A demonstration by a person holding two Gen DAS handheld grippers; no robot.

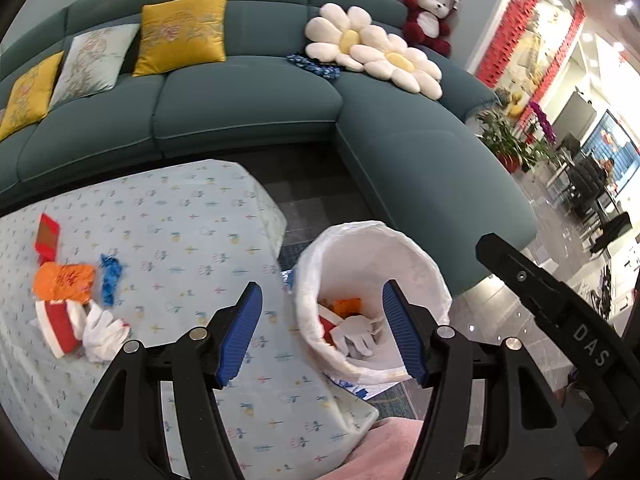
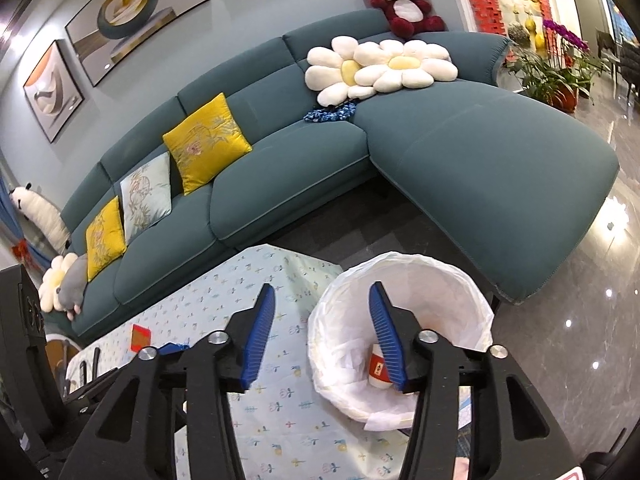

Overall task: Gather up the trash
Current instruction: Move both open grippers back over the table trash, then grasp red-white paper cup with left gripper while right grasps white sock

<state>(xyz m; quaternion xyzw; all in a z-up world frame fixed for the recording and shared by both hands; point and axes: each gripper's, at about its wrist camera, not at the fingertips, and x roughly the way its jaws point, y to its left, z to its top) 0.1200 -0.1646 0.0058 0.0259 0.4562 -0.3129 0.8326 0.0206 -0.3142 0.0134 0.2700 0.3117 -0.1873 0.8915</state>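
Note:
A white-lined trash bin [image 1: 420, 264] stands on the floor by the table's right edge; it holds orange, red and white scraps [image 1: 352, 324]. The right wrist view shows the bin [image 2: 460, 300] with a red-and-white paper cup [image 2: 378, 368] inside. On the table's left lie an orange wrapper [image 1: 64, 282], a blue wrapper [image 1: 109, 278], a red-and-white cup [image 1: 58, 326], a crumpled white tissue [image 1: 105, 330] and a red card [image 1: 47, 236]. My left gripper [image 1: 322, 336] is open and empty above the bin's near rim. My right gripper [image 2: 322, 340] is open and empty over the bin's left rim.
The low table [image 1: 192, 232] has a pale patterned cloth. A teal corner sofa [image 1: 248, 108] with cushions, flower pillows [image 1: 376, 50] and a plush bear [image 1: 430, 14] curves behind. Glossy floor and potted plants [image 1: 508, 140] lie to the right.

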